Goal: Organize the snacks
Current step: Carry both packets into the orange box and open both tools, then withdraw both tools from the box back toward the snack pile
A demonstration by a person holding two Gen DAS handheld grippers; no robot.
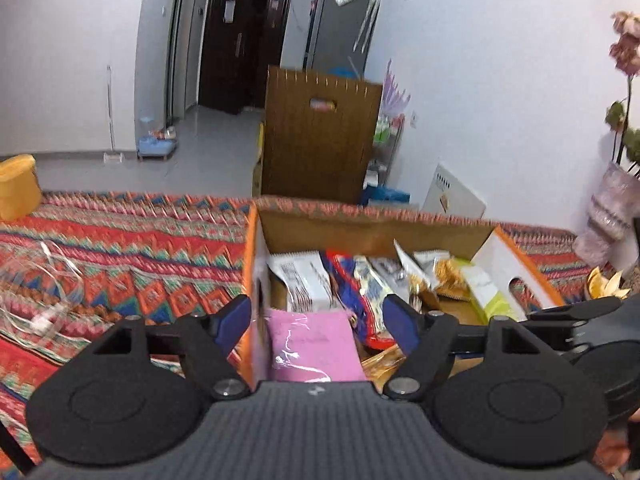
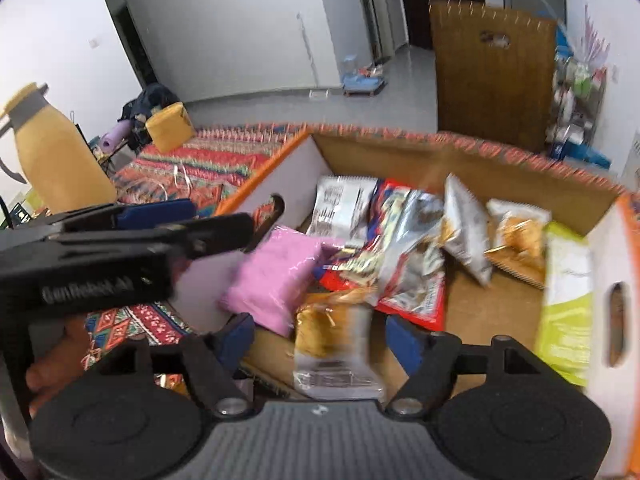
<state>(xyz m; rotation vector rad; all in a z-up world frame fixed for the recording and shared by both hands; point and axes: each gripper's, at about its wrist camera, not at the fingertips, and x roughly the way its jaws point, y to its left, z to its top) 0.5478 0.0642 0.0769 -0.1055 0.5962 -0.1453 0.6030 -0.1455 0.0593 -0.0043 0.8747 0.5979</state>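
Observation:
An open cardboard box (image 1: 360, 228) with orange outer walls stands on the patterned cloth and holds several snack packs. A pink pack (image 1: 314, 344) lies by its left wall, also in the right wrist view (image 2: 276, 276). My left gripper (image 1: 318, 320) is open, jaws wide, just above the pink pack. My right gripper (image 2: 320, 338) is open over the box (image 2: 460, 160); a gold and clear snack pack (image 2: 332, 344) lies between its fingers, blurred, not clamped. The left gripper's body (image 2: 120, 248) shows at the left of the right wrist view.
A red-blue pack (image 2: 404, 260), silver packs (image 2: 466, 228) and a green-white pack (image 2: 568, 304) fill the box. A yellow jug (image 2: 52, 152) and yellow pouch (image 2: 170, 126) stand left. Clear plastic wrap (image 1: 44, 284) lies on the cloth (image 1: 140, 248). A brown board (image 1: 320, 136) stands behind.

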